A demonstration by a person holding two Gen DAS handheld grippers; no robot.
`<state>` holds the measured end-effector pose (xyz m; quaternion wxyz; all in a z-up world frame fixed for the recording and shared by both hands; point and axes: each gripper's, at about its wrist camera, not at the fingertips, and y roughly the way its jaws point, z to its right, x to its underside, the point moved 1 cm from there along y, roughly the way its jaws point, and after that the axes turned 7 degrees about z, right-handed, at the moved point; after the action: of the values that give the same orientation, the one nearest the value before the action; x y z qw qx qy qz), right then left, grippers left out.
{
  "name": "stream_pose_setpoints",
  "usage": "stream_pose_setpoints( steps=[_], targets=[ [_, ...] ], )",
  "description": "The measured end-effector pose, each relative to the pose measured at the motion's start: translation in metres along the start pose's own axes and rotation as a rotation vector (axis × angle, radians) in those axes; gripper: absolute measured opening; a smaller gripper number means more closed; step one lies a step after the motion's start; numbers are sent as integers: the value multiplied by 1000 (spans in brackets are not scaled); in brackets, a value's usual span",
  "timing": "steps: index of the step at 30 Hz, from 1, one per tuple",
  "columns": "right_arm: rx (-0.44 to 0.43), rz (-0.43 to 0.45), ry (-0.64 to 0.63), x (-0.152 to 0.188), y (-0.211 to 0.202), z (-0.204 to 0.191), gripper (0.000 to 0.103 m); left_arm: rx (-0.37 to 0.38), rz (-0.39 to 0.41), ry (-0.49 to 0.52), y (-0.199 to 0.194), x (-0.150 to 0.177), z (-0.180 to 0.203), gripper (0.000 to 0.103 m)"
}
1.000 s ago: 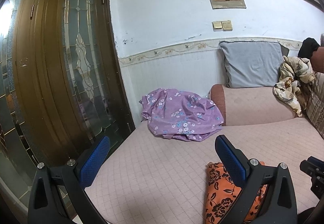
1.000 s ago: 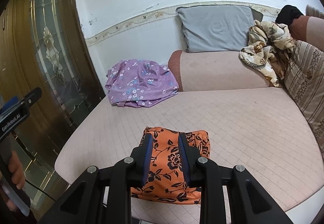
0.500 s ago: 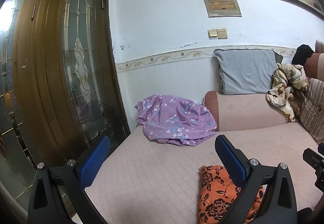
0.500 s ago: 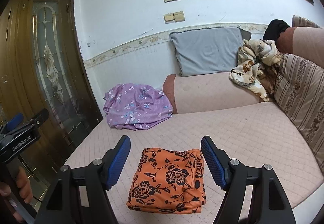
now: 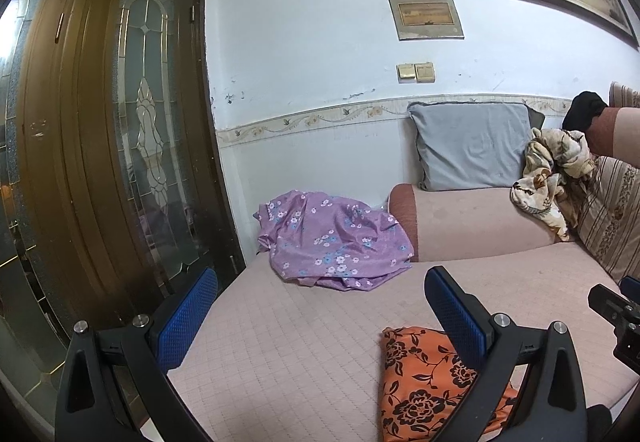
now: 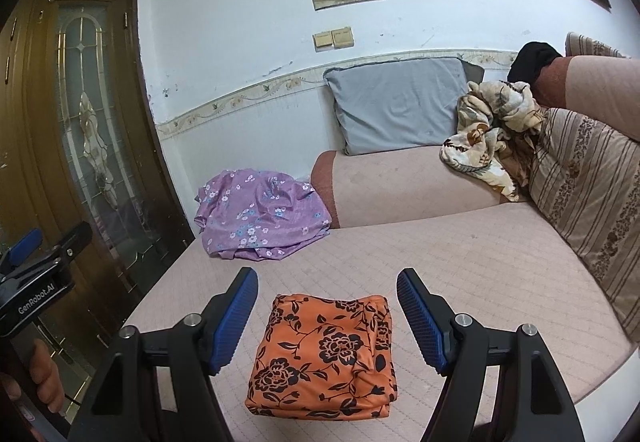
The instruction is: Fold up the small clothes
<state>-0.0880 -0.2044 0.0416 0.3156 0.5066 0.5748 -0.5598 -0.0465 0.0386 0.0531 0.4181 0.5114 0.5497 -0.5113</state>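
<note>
Right gripper: jaws spread wide, holding nothing, raised above the near edge of the sofa seat; the orange cloth lies between and below its blue pads, apart from them.
Left gripper: jaws wide apart and empty, held over the left near part of the seat; its right finger overlaps the orange cloth in the left wrist view, though whether they touch cannot be told.
Orange floral cloth: folded into a compact, roughly square packet, lying flat on the seat near its front edge.
Purple floral garment: unfolded and crumpled in a heap at the far left of the seat, against the wall and just beside the reddish end of the sofa's back roll.
Sofa seat: pale pink, quilted in a diamond pattern.
Grey pillow: upright on the back roll, leaning on the wall.
Beige patterned cloth: bunched at the far right, between the grey pillow and the striped cushion.
Door: brown wood with leaded glass, at the left.
</note>
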Motion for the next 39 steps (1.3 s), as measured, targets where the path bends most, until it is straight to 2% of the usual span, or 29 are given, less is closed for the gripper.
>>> stream_pose_setpoints(
  steps=[16,39],
  targets=[
    [0,43,-38,-7,-20,-18,76,-4,53,-22,-24,-6,-16,103],
    [-6,12,-57,-5,3,-32,76,-22,10,-19,2,2,-19,103]
  ],
)
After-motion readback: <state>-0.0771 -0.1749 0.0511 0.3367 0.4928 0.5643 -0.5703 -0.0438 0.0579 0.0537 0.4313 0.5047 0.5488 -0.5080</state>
